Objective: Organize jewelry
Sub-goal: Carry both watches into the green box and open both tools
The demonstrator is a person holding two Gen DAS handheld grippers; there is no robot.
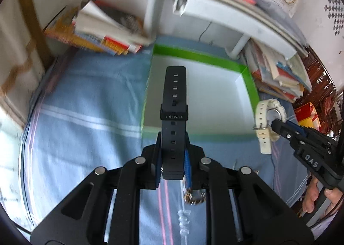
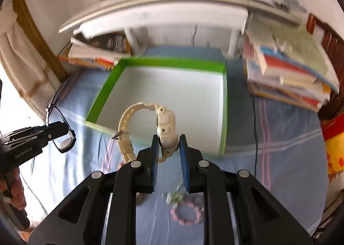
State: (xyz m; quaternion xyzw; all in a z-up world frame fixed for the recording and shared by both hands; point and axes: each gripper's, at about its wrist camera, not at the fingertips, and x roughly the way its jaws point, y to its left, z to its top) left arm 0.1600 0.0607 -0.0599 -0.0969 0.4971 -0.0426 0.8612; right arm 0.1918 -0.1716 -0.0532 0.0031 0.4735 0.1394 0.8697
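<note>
Black watch (image 1: 174, 120): clamped by its strap between the left gripper (image 1: 173, 158) jaws, held up just short of the box (image 1: 249, 85) near wall; strap end sticks forward over the box floor.
White watch (image 2: 165, 128): its case pinched between the right gripper (image 2: 168, 154) jaws, at the box's near edge; strap loops out to the left, buckle hanging free.
Handling: both look light; straps bendy and likely to swing, cases stiff. The case seems the steadier hold; a strap hold lets the case dangle and twist.
Box: green rim, white floor, open top, nothing seen inside.
Still outside the box: a pink bead bracelet (image 2: 187, 212) and a small blurred trinket (image 2: 174, 196) on the blue cloth (image 2: 268, 158), nearer than the box.
In the way: book stacks (image 2: 290, 77) beside the box's right and left far corners; a shelf (image 2: 163, 16) overhangs behind it. Its near wall must be cleared.
</note>
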